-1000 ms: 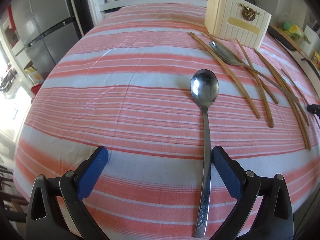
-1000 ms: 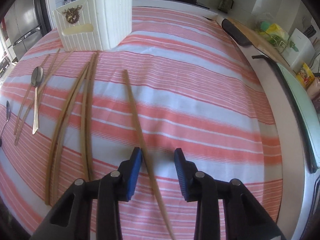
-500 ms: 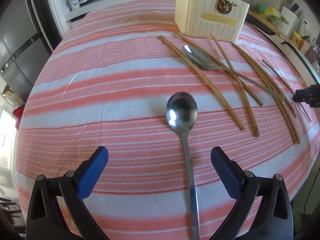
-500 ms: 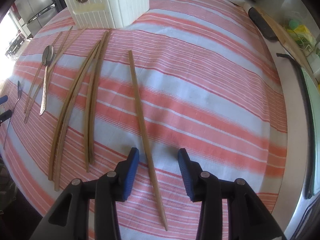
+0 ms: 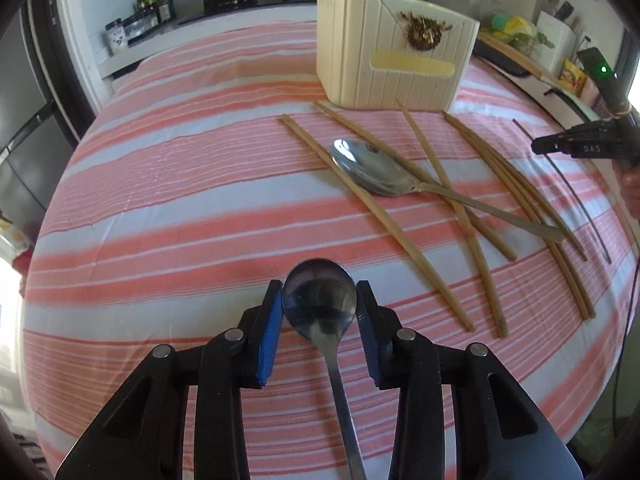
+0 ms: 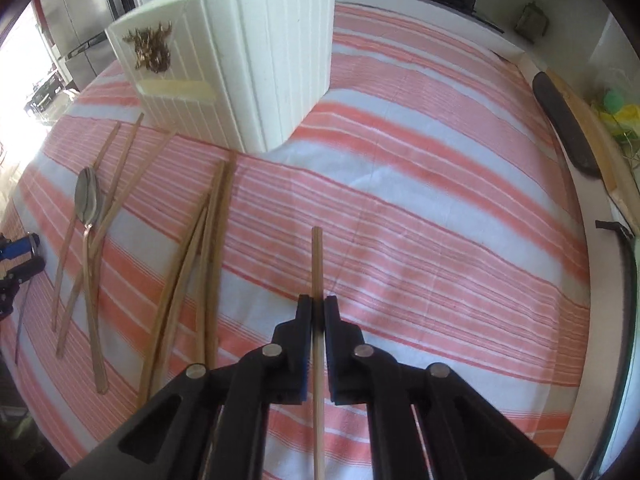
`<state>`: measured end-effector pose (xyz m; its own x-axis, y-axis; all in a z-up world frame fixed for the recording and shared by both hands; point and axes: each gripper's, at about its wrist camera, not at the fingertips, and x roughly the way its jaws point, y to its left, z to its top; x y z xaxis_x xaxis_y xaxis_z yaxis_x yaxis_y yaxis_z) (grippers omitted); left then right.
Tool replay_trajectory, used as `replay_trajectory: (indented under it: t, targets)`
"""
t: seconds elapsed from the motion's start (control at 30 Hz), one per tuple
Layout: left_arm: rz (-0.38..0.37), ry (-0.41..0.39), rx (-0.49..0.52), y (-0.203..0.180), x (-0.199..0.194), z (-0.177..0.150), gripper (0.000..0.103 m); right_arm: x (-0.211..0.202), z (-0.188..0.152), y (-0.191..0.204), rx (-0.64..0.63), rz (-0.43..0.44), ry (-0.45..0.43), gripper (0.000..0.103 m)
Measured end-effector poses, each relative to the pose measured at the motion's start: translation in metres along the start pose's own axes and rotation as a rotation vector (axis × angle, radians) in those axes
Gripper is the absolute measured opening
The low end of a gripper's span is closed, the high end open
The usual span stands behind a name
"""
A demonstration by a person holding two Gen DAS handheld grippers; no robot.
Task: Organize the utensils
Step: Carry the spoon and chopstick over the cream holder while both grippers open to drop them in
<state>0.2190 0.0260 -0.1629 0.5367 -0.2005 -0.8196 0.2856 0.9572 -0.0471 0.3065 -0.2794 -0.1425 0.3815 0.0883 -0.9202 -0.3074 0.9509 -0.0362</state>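
My left gripper (image 5: 319, 294) is shut on the bowl of a steel spoon (image 5: 320, 300), its handle running back under the gripper, above the striped cloth. My right gripper (image 6: 317, 307) is shut on a wooden chopstick (image 6: 317, 256) that sticks out forward between the jaws. The cream utensil holder (image 5: 390, 66) stands at the back of the table; it also shows in the right wrist view (image 6: 240, 68). A second spoon (image 5: 380, 172) lies across several loose chopsticks (image 5: 472, 216) in front of the holder.
The table (image 5: 180, 184) has a pink and white striped cloth. More chopsticks (image 6: 204, 264) and the second spoon (image 6: 88, 200) lie left of my right gripper. A stove with pans stands behind the table, a fridge on the left, and a counter with clutter on the right.
My left gripper moved forward along the spoon and shut on its bowl. My right gripper shut on the chopstick and moved toward the holder with it.
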Motion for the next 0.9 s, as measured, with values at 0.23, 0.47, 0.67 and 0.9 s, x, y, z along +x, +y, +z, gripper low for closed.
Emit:
replay_trajectory:
  t: [0.23, 0.47, 0.67, 0.9]
  targets:
    - [-0.051, -0.159, -0.023, 0.007, -0.065, 0.007, 0.036, -0.095, -0.02, -0.008, 0.075, 0.053, -0.198, 0.006]
    - [-0.091, -0.282, -0.018, 0.001, -0.119, 0.029, 0.036, -0.164, -0.032, -0.007, 0.08, 0.06, -0.341, 0.006]
    - [-0.137, -0.329, -0.017, 0.001, -0.143, 0.061, 0.036, -0.207, -0.017, 0.004, 0.082, 0.075, -0.467, 0.006]
    - [-0.188, -0.383, -0.041, 0.014, -0.163, 0.129, 0.036, -0.224, 0.036, 0.005, 0.112, 0.17, -0.608, 0.006]
